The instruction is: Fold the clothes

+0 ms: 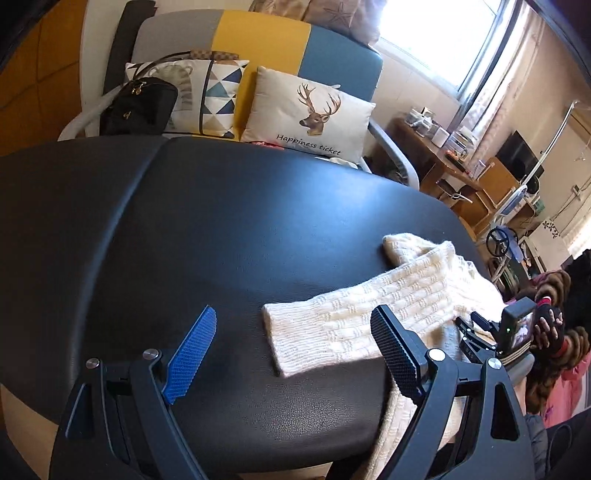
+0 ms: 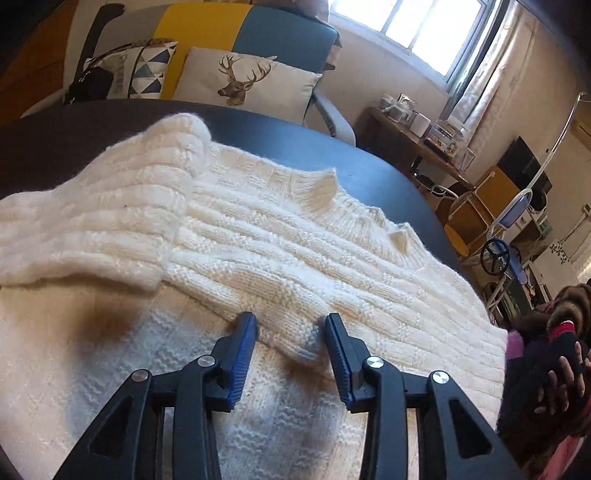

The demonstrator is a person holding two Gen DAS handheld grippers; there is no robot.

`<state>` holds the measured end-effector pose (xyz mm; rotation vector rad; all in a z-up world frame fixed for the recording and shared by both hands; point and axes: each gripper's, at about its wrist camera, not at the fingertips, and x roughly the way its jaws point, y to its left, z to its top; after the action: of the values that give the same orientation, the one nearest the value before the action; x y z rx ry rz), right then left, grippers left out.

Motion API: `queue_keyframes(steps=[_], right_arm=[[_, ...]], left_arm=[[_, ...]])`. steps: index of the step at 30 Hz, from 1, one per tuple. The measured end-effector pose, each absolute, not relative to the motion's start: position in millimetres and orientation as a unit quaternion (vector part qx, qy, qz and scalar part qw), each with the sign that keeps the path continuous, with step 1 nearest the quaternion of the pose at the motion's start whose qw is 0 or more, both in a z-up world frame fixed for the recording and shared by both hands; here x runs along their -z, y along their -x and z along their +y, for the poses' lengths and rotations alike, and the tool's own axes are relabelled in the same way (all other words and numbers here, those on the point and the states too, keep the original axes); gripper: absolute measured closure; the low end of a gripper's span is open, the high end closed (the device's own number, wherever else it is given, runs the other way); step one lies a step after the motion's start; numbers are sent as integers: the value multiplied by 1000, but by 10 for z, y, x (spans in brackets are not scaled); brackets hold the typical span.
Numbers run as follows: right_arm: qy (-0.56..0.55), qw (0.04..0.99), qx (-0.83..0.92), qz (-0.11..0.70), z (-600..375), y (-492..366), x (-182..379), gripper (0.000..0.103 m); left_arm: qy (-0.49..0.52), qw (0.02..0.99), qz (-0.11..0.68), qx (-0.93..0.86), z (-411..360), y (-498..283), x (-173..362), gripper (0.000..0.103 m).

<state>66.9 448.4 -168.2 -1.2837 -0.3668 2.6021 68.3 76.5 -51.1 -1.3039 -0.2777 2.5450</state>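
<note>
Cream ribbed-knit sweater (image 2: 280, 251) lies flat at the black counter (image 1: 184, 229) near edge; smooth bare surface beyond. Left gripper (image 1: 295, 354) jaws wide, empty, over its cuff. Right gripper (image 2: 291, 354) jaws half-open, straddling a knit fold.

Your sweater (image 2: 258, 236) is cream white, knit in ribbed bands with a finer wavy stitch toward six o'clock. It lies on a plain black table (image 1: 184, 229). Your left gripper (image 1: 295, 350) has one bright blue textured pad and one black. Your right gripper (image 2: 291, 354) shows blue pads on black arms. At twelve o'clock the sofa (image 1: 258, 33) runs grey, yellow, blue. One cushion (image 1: 310, 110) is off-white with a brown deer head; another (image 1: 207, 96) carries blue, grey and white triangles.
</note>
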Motion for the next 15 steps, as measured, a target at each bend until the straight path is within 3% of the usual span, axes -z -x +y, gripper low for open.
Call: queue_keyframes(steps=[1,5,15], right_arm=[[435,114,-886,-114,4527,-656,1679,93],[409,154,-898,-46,4797,-675,1442,95],[280,335,-900,-17,5758,-1623,53,95]], left_arm=[[451,135,-95,-877,759,-677,521,15],[452,141,-88,-877,766,-668,533,15],[437,155,-87,-882,718,-659,496,15]])
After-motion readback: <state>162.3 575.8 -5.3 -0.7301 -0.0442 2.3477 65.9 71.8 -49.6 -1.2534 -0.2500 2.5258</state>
